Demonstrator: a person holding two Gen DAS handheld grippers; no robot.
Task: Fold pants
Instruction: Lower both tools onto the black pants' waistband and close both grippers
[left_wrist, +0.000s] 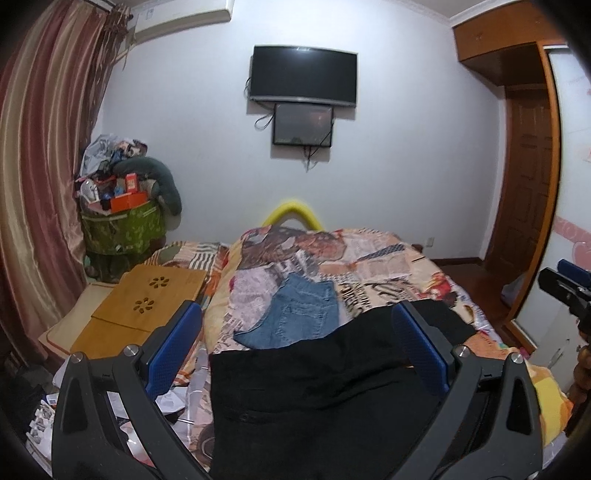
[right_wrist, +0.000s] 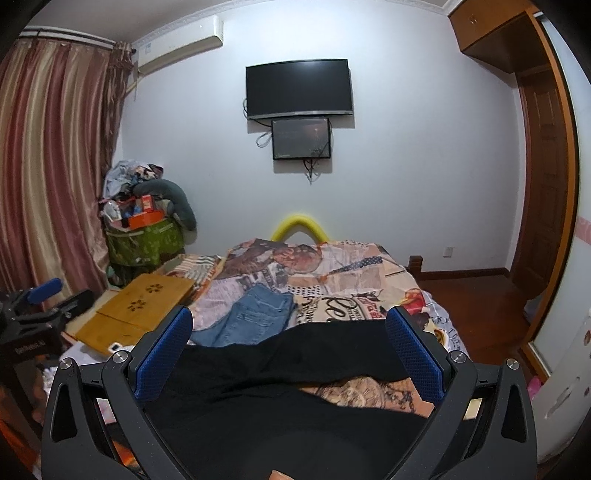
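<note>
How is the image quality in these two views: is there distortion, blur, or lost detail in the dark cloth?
Left wrist view: strong fisheye bending of the curtain and wardrobe, with dark corner vignetting; the yellow tube is slightly blurred. Right wrist view: the same bending; the black pants are so dark that their folds barely show. Lighting is dim and even in both.

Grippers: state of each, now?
Left gripper: open, above the black pants, holding nothing.
Right gripper: open, above the same pants, holding nothing.
</note>
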